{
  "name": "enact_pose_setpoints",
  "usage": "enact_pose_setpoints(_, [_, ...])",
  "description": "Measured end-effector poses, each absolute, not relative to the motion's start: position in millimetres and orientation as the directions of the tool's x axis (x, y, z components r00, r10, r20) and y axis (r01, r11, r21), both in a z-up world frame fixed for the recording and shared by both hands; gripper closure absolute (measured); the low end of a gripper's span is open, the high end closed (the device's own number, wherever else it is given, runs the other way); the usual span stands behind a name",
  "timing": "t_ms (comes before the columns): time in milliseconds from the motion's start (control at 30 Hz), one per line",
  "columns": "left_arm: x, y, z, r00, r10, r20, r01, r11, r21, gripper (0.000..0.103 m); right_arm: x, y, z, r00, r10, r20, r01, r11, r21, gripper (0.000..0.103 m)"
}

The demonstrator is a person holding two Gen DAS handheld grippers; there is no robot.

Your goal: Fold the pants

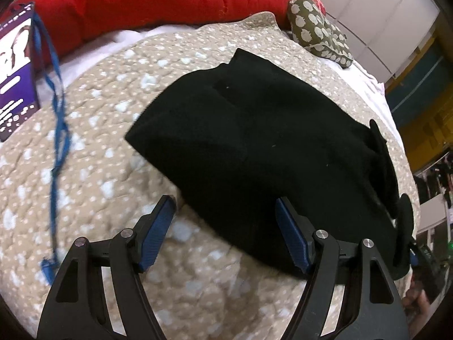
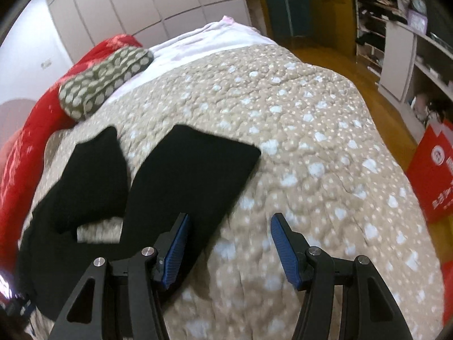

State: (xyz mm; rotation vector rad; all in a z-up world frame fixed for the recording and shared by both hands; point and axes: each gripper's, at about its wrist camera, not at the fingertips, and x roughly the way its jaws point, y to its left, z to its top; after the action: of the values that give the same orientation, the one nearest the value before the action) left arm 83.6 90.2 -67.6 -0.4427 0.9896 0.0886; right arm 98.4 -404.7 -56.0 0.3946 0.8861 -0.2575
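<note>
Now both the left gripper and right gripper gape empty over soft, limp black pants, best pinched along the near hem edge just ahead.

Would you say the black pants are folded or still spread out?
Spread out: the black pants lie flat on the quilt, two legs apart.

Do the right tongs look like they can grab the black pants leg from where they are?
Probably yes. The right tongs are open and empty, and the nearer leg of the black pants lies flat on the quilt just under their left finger, with nothing in between.
</note>
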Motion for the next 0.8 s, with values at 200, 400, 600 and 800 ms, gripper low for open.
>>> enact_pose_setpoints(200, [98.2,75.2,-67.0,0.564,-0.126,-0.816,-0.230,0.925,-0.302,0.060,112.7,-395.3,-55.9,0.667,0.013,-0.745,0.297,0.912,0.282,0.089])
enact_pose_setpoints(400, [91.5,82.0,-57.3,0.574,-0.173,-0.800,-0.225,0.907,-0.357,0.092,80.3,-400.7,-32.2,0.730,0.009,-0.683,0.284,0.906,0.315,0.098])
enact_pose_setpoints(600, [68.6,91.9,-33.3,0.595,-0.228,-0.771,-0.190,0.892,-0.410,0.094,13.9,-420.3,5.8,0.780,-0.007,-0.625,0.280,0.898,0.340,0.098])
enact_pose_setpoints(800, [27.0,94.8,-12.7,0.601,-0.242,-0.761,-0.142,0.905,-0.400,0.094,-43.1,-424.6,20.1,0.787,0.011,-0.617,0.251,0.908,0.336,0.099])
